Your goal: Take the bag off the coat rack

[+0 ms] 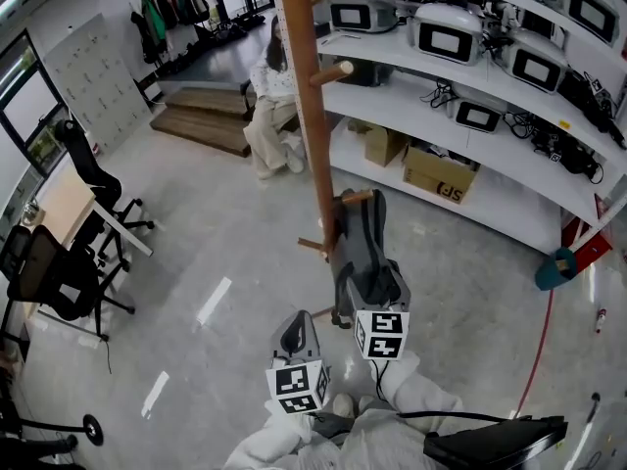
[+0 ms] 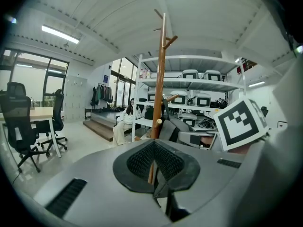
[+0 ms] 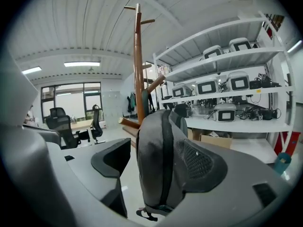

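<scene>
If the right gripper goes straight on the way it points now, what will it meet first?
Most likely the grey bag. It hangs directly ahead, and seems to be already between the open jaws of the right gripper. The coat rack stands behind it. Depth is hard to judge here.

Black letters "SF", upside down, on the side of a brown cardboard box (image 1: 439,174) on the bottom shelf (image 1: 509,213). Black-and-white square patterns, no letters, on the left marker cube (image 1: 297,385) and the right marker cube (image 1: 381,333). Nothing else clear enough to read.
</scene>
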The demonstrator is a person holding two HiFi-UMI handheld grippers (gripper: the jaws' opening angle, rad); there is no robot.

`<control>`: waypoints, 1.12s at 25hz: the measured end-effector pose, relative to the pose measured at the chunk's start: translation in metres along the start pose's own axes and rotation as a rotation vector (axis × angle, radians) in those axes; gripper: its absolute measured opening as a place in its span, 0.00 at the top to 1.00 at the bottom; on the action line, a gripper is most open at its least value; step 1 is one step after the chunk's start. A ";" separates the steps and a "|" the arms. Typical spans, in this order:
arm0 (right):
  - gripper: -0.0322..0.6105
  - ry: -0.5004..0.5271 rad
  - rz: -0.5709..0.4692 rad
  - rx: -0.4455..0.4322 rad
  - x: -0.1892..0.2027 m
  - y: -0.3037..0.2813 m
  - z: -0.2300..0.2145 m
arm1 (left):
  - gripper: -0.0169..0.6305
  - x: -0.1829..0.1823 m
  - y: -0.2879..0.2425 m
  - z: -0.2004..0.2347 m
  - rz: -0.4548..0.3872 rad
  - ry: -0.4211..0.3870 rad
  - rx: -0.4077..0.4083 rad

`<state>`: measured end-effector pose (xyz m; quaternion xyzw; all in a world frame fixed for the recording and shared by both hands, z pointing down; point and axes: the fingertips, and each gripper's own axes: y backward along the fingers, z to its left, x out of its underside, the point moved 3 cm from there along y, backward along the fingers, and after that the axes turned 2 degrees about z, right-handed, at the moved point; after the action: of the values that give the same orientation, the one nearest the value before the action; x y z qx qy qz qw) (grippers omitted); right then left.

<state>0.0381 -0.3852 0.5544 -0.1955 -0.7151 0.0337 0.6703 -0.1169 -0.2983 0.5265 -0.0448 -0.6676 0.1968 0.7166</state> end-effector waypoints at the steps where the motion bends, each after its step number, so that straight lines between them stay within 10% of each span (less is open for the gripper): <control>1: 0.45 0.004 -0.001 0.013 0.000 -0.004 -0.001 | 0.99 0.001 -0.001 0.003 0.003 0.002 -0.003; 18: 0.47 0.016 -0.015 0.106 -0.008 -0.043 -0.014 | 0.99 0.017 -0.016 0.039 0.060 0.049 -0.048; 28: 0.74 0.002 -0.002 0.130 -0.004 -0.038 -0.018 | 0.99 0.025 -0.017 0.043 0.079 0.061 -0.045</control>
<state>0.0465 -0.4252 0.5644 -0.1507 -0.7109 0.0792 0.6824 -0.1540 -0.3135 0.5599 -0.0932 -0.6474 0.2082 0.7272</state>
